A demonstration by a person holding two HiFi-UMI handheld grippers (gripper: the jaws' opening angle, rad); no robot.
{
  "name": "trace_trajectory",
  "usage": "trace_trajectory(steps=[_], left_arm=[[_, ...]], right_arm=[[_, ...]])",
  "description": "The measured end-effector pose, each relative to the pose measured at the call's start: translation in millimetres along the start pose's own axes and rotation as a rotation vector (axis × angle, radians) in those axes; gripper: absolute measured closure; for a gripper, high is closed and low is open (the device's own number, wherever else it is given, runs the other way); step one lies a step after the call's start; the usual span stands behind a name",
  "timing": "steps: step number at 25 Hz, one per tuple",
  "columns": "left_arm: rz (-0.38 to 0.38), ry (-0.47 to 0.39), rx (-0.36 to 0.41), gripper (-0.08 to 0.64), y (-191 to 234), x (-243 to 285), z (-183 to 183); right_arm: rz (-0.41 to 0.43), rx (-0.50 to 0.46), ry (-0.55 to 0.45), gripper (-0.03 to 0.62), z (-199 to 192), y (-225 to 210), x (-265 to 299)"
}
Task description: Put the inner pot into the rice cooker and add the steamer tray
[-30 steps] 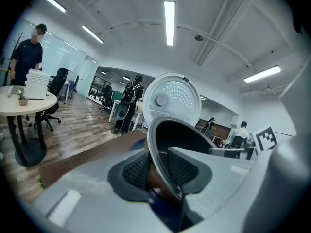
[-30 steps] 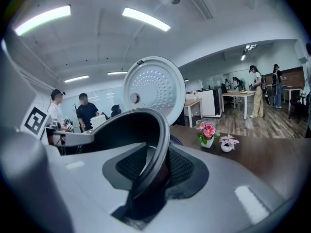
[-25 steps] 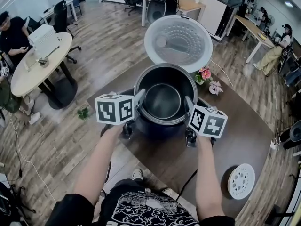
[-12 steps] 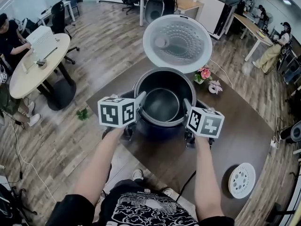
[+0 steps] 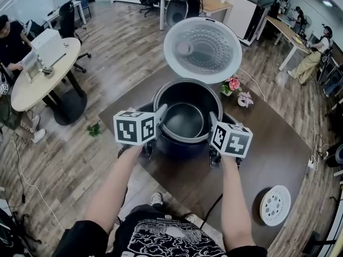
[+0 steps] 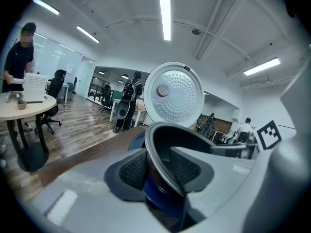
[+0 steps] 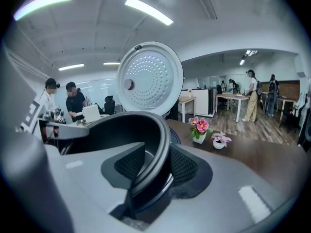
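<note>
The left gripper [image 6: 159, 166] had just been easing open, its pads astride the rim of the inner pot [image 5: 185, 119] without pinching. The right gripper [image 7: 158, 165] straddled the opposite rim, also slack. The pot sat inside the rice cooker [image 5: 177, 148], whose lid [image 5: 202, 48] stood raised behind. Only the head view showed the steamer tray [image 5: 275, 205], well apart near the right edge of the table [image 5: 289, 154], with open tabletop between.

Pink flower pot [image 5: 232, 84], round table [image 5: 33, 85], perhaps printer [image 5: 49, 43]
</note>
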State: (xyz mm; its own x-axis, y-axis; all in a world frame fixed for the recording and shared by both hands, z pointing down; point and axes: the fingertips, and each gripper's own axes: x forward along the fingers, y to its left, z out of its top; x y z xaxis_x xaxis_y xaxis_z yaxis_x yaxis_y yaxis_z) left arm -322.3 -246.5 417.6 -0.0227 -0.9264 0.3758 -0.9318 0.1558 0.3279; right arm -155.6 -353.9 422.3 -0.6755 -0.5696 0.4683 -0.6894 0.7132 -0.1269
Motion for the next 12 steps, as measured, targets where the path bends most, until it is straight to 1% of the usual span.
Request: trace_trajectory(steps=[2,3,4,6,12], left_arm=[[0.016,0.014,0.035,0.406,0.2,0.1,-3.7],[0.021,0.020,0.048,0.397,-0.2,1.0,-4.7],[0.022,0.022,0.051,0.396,-0.8,2.0,-4.7],[0.021,0.021,0.050,0.394,-1.7,3.6,-3.2],[0.028,0.025,0.069,0.373,-1.7,3.3,-3.3]], right_arm=[[-0.040,-0.076,-0.002,0.424,-3.0,-1.0,0.1],[-0.055,-0.110,-0.002,0.426,-3.8,-1.7,0.4],[-0.061,-0.130,-0.004,0.418,-4.0,-2.5,0.8],[-0.053,-0.127,-0.011,0.414,-2.4,-4.0,1.6],[-0.005,-0.059,-0.029,0.414,1.7,-6.3,-2.9]])
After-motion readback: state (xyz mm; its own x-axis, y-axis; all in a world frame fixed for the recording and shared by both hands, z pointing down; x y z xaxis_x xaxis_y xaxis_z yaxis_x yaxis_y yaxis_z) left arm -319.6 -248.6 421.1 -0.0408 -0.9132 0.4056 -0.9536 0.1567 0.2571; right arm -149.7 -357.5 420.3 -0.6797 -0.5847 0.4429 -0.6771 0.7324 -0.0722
